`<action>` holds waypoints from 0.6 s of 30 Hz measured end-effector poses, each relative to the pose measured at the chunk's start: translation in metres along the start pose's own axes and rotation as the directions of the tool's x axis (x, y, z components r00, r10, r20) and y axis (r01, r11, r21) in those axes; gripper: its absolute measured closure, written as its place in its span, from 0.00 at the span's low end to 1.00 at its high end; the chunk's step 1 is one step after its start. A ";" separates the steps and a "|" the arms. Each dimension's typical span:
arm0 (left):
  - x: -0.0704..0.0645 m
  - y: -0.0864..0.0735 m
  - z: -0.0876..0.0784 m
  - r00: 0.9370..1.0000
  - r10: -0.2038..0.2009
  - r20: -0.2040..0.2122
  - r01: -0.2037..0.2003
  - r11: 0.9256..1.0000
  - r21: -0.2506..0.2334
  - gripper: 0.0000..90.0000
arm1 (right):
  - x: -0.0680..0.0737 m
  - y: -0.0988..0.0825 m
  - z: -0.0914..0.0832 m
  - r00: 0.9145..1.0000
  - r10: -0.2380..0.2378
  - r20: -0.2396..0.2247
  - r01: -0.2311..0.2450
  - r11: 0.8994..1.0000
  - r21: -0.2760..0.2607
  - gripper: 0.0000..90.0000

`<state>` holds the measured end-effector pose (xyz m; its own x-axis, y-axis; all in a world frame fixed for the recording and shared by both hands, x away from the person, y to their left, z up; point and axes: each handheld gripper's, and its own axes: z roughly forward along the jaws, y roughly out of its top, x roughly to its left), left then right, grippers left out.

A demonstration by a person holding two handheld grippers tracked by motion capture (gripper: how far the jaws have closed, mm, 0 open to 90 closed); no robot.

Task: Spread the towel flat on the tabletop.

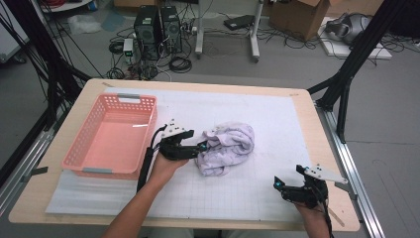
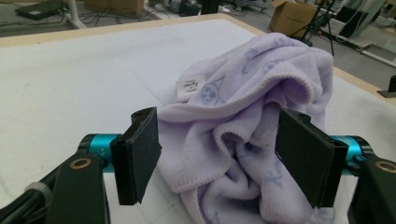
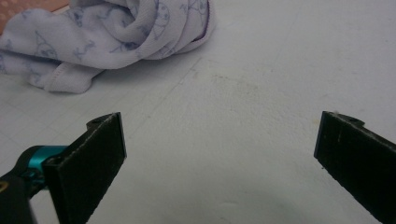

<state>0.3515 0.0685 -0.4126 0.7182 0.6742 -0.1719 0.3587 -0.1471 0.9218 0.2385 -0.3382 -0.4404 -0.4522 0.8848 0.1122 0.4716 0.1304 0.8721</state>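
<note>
We see a pink plastic basket (image 1: pixel 110 136) standing empty on the white gridded mat (image 1: pixel 277 124), off to the left of the left jaws. The mat covers most of the wooden table (image 1: pixel 324 144) and spreads bare under and ahead of the right jaws (image 3: pixel 233 121). Far beyond both pairs of jaws, on the grey floor, stand two black computer towers (image 1: pixel 158 25), tangled cables (image 1: pixel 181 63) and a cardboard box (image 1: pixel 299 17).
</note>
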 end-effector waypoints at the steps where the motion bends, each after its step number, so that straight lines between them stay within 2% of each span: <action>1: -0.001 0.002 0.002 1.000 0.005 0.006 -0.005 1.000 -0.003 0.35 | 0.001 0.000 0.001 1.000 -0.004 -0.005 0.004 1.000 0.004 0.01; 8: -0.006 0.007 0.024 0.998 0.048 0.049 -0.050 0.998 0.041 0.38 | 0.009 0.005 0.018 0.999 -0.014 -0.044 0.015 0.999 0.033 0.01; 11: -0.008 0.003 0.033 0.995 0.059 0.077 -0.064 0.996 0.068 0.44 | 0.015 0.006 0.027 0.997 -0.026 -0.071 0.031 0.997 0.067 0.01; 14: -0.009 -0.004 0.040 0.991 0.097 0.097 -0.108 0.987 0.120 0.75 | 0.020 0.008 0.036 0.992 -0.045 -0.122 0.057 0.994 0.098 0.22; 15: -0.009 -0.004 0.040 0.991 0.102 0.092 -0.112 0.987 0.117 0.86 | 0.021 0.009 0.040 0.989 -0.051 -0.139 0.065 0.993 0.098 0.23; 18: -0.006 0.000 0.034 0.993 0.112 0.046 -0.116 0.990 0.085 0.92 | 0.024 0.014 0.048 0.989 -0.041 -0.144 0.058 0.992 0.112 0.25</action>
<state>0.3675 0.0400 -0.4234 0.7809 0.6191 -0.0831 0.3224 -0.2855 0.9025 0.2704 -0.2937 -0.4489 -0.5757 0.8049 0.1438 0.5267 0.2305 0.8182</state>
